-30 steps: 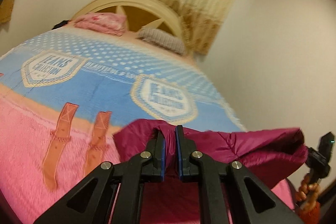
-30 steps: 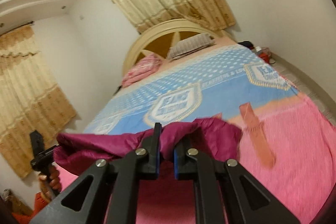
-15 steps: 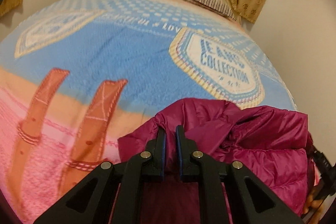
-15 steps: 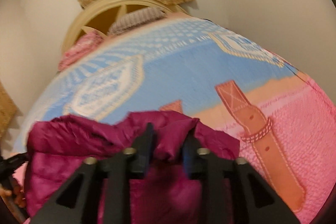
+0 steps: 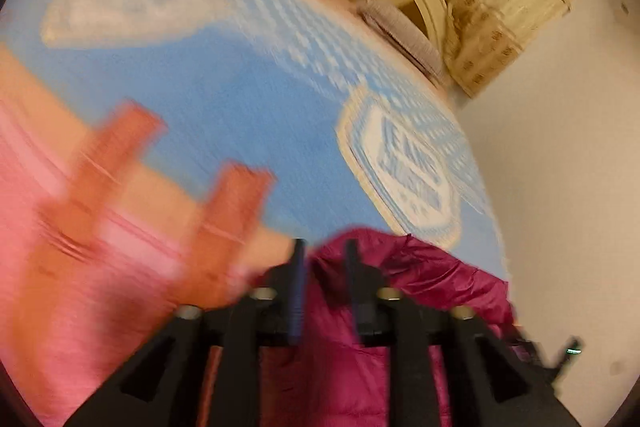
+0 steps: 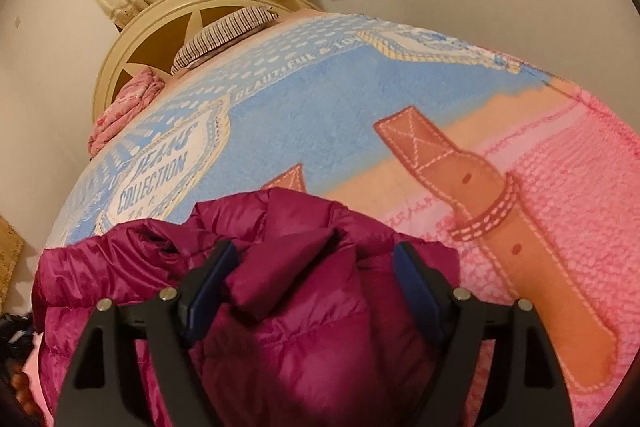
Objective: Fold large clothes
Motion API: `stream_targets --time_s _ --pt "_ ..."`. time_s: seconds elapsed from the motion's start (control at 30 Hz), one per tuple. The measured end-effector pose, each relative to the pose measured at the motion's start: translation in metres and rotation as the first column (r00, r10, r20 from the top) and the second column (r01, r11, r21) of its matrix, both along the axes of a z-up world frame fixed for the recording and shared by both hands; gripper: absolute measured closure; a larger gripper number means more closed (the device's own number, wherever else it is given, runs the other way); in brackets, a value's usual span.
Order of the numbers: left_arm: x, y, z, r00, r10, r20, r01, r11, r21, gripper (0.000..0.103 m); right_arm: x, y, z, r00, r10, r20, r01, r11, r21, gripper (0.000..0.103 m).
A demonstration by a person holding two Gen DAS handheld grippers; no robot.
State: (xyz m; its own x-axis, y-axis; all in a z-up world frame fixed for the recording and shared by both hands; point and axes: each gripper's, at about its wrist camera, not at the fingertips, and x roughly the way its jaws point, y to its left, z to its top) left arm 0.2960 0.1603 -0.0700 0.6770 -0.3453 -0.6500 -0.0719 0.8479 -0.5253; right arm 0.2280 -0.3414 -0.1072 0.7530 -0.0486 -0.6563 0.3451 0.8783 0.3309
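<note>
Both grippers are letting go of the magenta puffer jacket (image 6: 280, 307) lying on the bed blanket (image 6: 320, 99): right gripper (image 6: 316, 267) opening wide, left gripper (image 5: 322, 267) just opening, so withdraw without snagging the folded edge.

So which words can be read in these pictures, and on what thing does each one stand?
"JEANS COLLECTION": on the white badge printed on the bed blanket, right wrist view.
"BEAUTIFUL & LOV": along the dotted band of the blanket; the rest is cut off.
The badge in the left wrist view: too blurred to read.
</note>
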Motion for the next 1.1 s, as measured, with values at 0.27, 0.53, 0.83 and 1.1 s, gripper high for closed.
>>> stream_targets --time_s 0.27,0.53,0.83,1.1 --pt "-0.036 -0.083 0.053 0.970 -0.196 0.142 0.144 0.939 0.312 0.037 -0.053 0.045 0.089 0.975 0.088 0.204 -0.018 0.947 -0.321 0.049" --pt "-0.016 -0.225 0.020 0.923 -0.383 0.045 0.339 0.863 0.375 0.037 0.012 0.118 0.078 0.943 0.330 0.040 -0.315 0.927 -0.204 0.067" --pt "0.017 -0.226 -0.040 0.952 -0.305 0.027 0.278 0.897 0.343 0.035 0.054 0.123 0.007 0.939 0.330 -0.101 -0.344 0.908 -0.239 0.068" --pt "0.025 -0.225 -0.057 0.949 -0.314 0.038 0.286 0.902 0.322 0.032 0.061 0.125 -0.005 0.945 0.312 -0.101 -0.328 0.912 -0.248 0.067"
